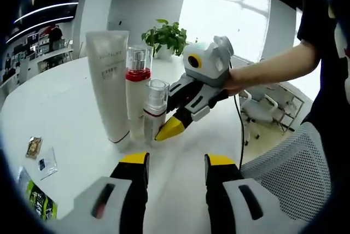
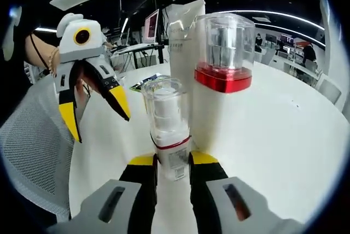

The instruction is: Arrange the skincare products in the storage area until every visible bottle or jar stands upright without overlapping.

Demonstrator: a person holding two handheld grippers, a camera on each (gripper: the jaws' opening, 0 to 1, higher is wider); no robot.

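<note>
Three skincare products stand upright close together on the white table (image 1: 54, 103): a tall white tube (image 1: 109, 81), a white bottle with a red band and clear cap (image 1: 138, 86), and a small clear-capped pump bottle (image 1: 155, 108). In the right gripper view the small bottle (image 2: 170, 135) stands between my own jaws, and my right gripper (image 2: 173, 163) is shut on its base, with the red-banded bottle (image 2: 221, 75) and the tube (image 2: 183, 31) just behind. The right gripper (image 1: 167, 124) reaches in from the right. My left gripper (image 1: 176, 163) hangs open in front of the group, also seen as the left gripper (image 2: 95, 113).
Small sachets (image 1: 34, 146) and a green packet (image 1: 38, 201) lie on the table at the near left. A potted plant (image 1: 164, 37) stands at the far side. A grey mesh chair (image 1: 295, 174) is beside the table edge, and a person's arm (image 1: 273, 67) holds the right gripper.
</note>
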